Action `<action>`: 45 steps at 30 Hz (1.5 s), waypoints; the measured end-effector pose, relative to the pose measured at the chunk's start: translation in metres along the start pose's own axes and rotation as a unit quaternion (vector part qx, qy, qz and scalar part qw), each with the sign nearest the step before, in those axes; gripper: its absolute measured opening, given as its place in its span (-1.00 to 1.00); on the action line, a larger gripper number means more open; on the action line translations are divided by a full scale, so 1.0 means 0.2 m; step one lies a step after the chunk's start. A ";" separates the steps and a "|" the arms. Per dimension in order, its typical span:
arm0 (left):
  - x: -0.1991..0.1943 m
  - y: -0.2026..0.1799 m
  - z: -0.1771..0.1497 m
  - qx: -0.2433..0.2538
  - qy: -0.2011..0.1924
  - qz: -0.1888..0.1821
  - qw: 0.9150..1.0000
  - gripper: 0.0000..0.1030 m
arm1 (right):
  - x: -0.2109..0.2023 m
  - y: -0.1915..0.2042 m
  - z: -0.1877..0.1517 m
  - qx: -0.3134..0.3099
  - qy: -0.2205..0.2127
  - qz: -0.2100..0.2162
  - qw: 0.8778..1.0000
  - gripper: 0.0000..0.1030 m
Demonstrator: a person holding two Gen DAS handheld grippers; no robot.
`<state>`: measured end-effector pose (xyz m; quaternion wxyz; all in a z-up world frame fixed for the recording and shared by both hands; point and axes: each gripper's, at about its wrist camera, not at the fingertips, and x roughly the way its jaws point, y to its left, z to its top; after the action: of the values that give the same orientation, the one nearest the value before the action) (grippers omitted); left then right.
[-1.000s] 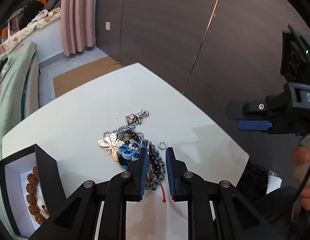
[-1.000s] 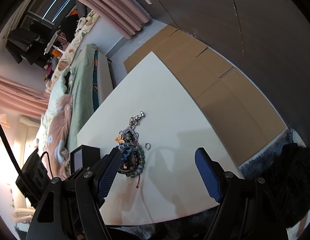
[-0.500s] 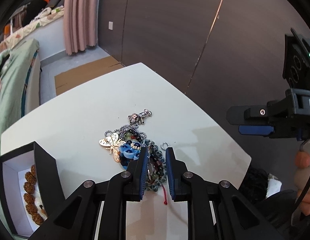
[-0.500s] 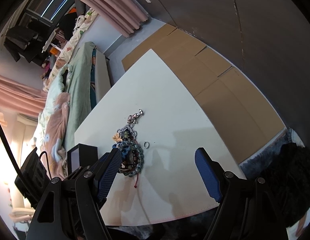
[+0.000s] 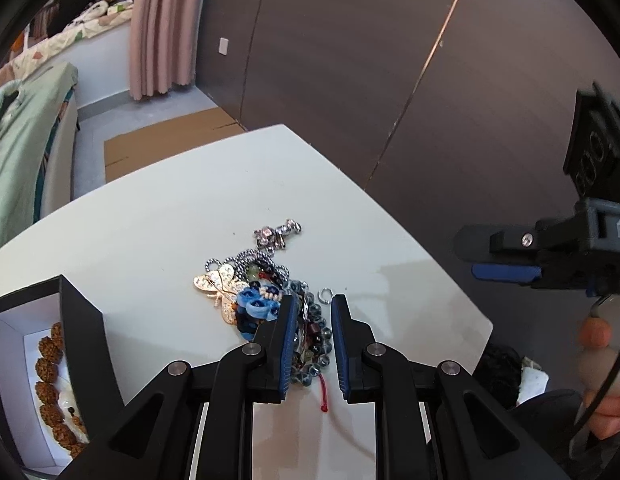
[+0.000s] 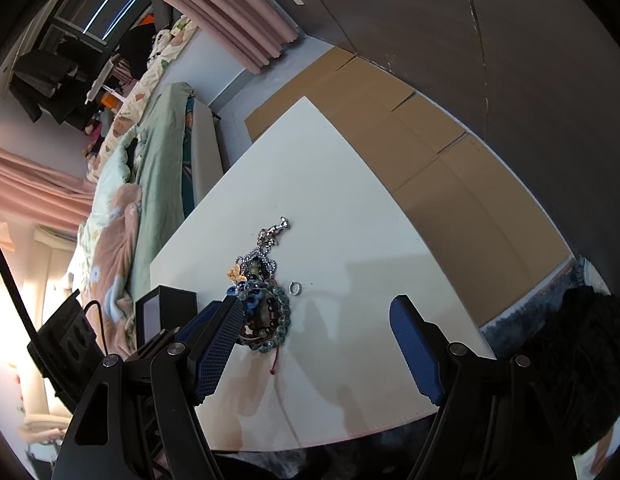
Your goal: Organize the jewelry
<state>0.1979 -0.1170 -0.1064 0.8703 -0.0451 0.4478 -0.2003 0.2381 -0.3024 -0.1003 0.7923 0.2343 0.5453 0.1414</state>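
Observation:
A pile of jewelry lies on the white table: a gold butterfly brooch, a blue flower piece, a grey bead bracelet with a red cord, a silver charm and a small silver ring. My left gripper hovers over the bead bracelet, jaws narrowly apart, holding nothing. My right gripper is wide open and empty, above the table's near side; the pile lies by its left finger.
A black box with a white lining holds a brown bead bracelet at the left. The table's right edge drops to a dark floor. Cardboard sheets lie on the floor beyond the table.
My left gripper has crept forward over the bead bracelet, jaws the same width. My right gripper has stayed wide open and barely shifted.

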 end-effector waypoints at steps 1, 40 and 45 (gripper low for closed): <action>0.01 -0.01 -0.01 0.004 0.003 0.003 1.000 -0.63 | 0.00 0.00 0.00 -0.001 0.000 0.000 1.000 0.50; -0.54 0.36 0.12 -0.073 -0.092 -0.003 0.993 -0.98 | 0.41 0.31 -0.10 -0.017 0.075 0.036 0.996 -0.37; -0.60 0.40 0.11 -0.078 -0.102 -0.001 0.992 -0.98 | 0.49 0.32 -0.12 -0.003 0.093 0.020 0.995 -0.76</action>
<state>0.1782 0.0002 -0.0217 0.9050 -0.1332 0.3710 -0.1599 0.2541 -0.1964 -0.1518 0.7360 0.2287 0.6111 0.1804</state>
